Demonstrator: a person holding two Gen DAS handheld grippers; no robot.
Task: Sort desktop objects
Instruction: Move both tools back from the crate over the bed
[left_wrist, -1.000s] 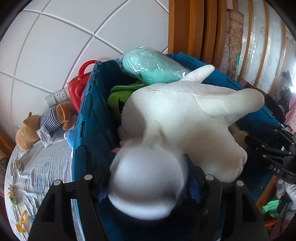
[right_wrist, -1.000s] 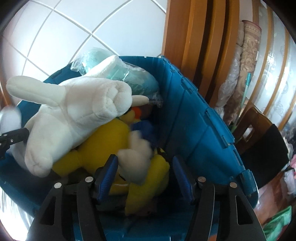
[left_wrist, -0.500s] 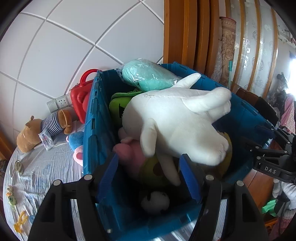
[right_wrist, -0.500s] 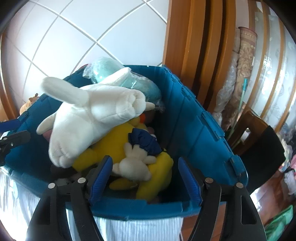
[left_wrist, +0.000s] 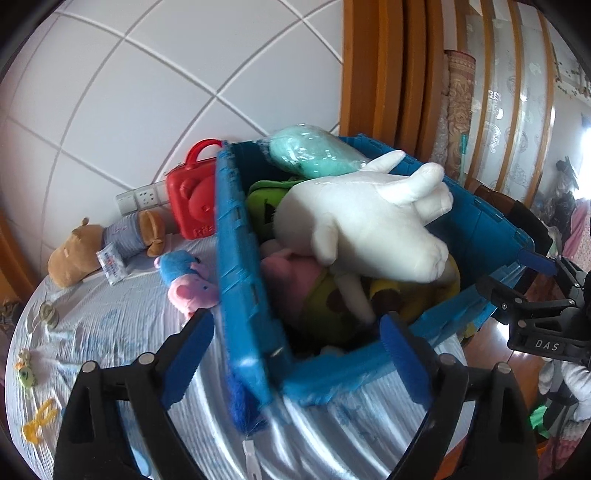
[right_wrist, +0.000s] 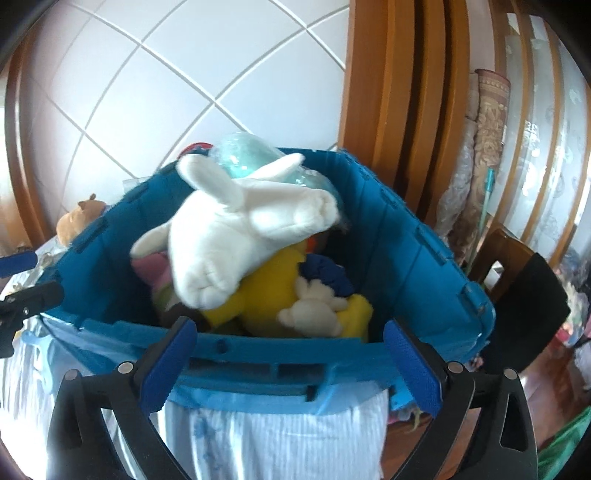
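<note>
A large white plush rabbit (left_wrist: 362, 221) (right_wrist: 240, 240) lies on top of the pile of soft toys in the blue storage bin (left_wrist: 236, 229) (right_wrist: 417, 251), held by neither gripper. Under it are a yellow plush (right_wrist: 273, 291), a pink plush (left_wrist: 291, 273) and a wrapped teal plush (left_wrist: 314, 155). My left gripper (left_wrist: 295, 354) hangs back at the bin's near corner, its jaws opening; only the bin's rim shows between the pads, untouched. In front of the bin's near wall my right gripper (right_wrist: 291, 362) is also opening, with nothing gripped. It shows at the right edge of the left wrist view (left_wrist: 528, 306).
On the white-clothed table left of the bin lie a red carry case (left_wrist: 192, 192), a brown hippo plush (left_wrist: 74, 254), a blue and pink pig plush (left_wrist: 188, 280) and small trinkets (left_wrist: 27, 376). A tiled wall stands behind. A wooden chair (right_wrist: 517, 280) and door frame are at the right.
Both grippers let go of the white rabbit, widened their jaws and drew back from the bin. The rabbit settled onto the pile inside the bin.
</note>
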